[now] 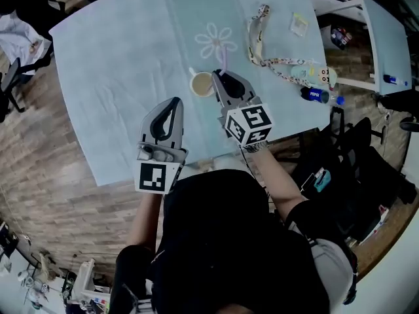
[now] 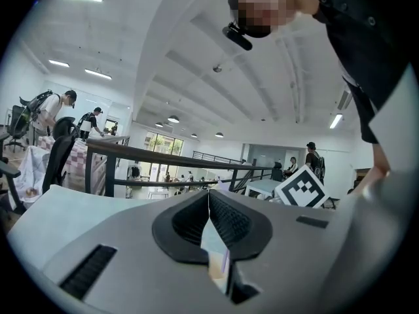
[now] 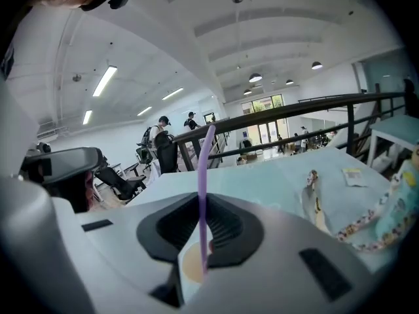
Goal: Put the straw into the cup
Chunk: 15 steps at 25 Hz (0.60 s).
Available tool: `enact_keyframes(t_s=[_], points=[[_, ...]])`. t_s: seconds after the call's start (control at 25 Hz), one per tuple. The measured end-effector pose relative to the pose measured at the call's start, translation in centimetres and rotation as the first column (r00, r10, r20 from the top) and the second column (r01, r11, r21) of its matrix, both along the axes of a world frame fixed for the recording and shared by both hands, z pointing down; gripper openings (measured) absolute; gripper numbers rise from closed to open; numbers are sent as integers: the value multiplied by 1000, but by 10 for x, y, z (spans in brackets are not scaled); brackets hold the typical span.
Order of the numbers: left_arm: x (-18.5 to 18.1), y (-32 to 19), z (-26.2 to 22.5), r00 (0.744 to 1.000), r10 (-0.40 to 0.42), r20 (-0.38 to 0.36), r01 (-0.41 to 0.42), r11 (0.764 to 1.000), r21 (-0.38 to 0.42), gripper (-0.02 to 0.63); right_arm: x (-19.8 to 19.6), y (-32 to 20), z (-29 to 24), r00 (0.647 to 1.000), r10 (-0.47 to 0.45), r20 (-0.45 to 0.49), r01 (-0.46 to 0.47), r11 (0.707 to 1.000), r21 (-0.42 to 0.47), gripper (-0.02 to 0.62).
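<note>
A cream cup (image 1: 201, 84) stands on the pale blue tablecloth (image 1: 118, 57), near the table's front. My right gripper (image 1: 220, 77) hangs just right of the cup's rim, shut on a thin purple straw (image 1: 223, 60) that stands nearly upright. In the right gripper view the straw (image 3: 203, 175) runs down between the pads, and its lower end shows against the cup's mouth (image 3: 186, 267); whether it is inside I cannot tell. My left gripper (image 1: 176, 103) hovers over the cloth left of and nearer than the cup, its jaws (image 2: 209, 196) closed together on nothing.
A patterned lanyard (image 1: 260, 43) with a pale pouch (image 1: 315, 76) lies at the right of the table, and a small card (image 1: 299, 23) behind it. A blue bottle (image 1: 318, 96) lies at the right edge. A flower print (image 1: 216, 41) lies beyond the cup.
</note>
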<state>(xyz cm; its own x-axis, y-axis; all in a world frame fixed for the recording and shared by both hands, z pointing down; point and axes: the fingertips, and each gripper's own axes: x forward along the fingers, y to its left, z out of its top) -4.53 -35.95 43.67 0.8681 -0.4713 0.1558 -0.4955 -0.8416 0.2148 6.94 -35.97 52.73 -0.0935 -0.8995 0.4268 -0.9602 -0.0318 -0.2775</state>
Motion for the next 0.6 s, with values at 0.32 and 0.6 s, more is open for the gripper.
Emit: enact_keyframes(t_s=[0.32,0.6], points=[[11,3,16,1000,7,2,-7,999,-33,14,0,7,57,999,40,24,-38,996,-84,38],[11,8,22,1000,-1,7,1,999,-45,14,-6,1,69,1000,18,12,-17,995,-95,40]])
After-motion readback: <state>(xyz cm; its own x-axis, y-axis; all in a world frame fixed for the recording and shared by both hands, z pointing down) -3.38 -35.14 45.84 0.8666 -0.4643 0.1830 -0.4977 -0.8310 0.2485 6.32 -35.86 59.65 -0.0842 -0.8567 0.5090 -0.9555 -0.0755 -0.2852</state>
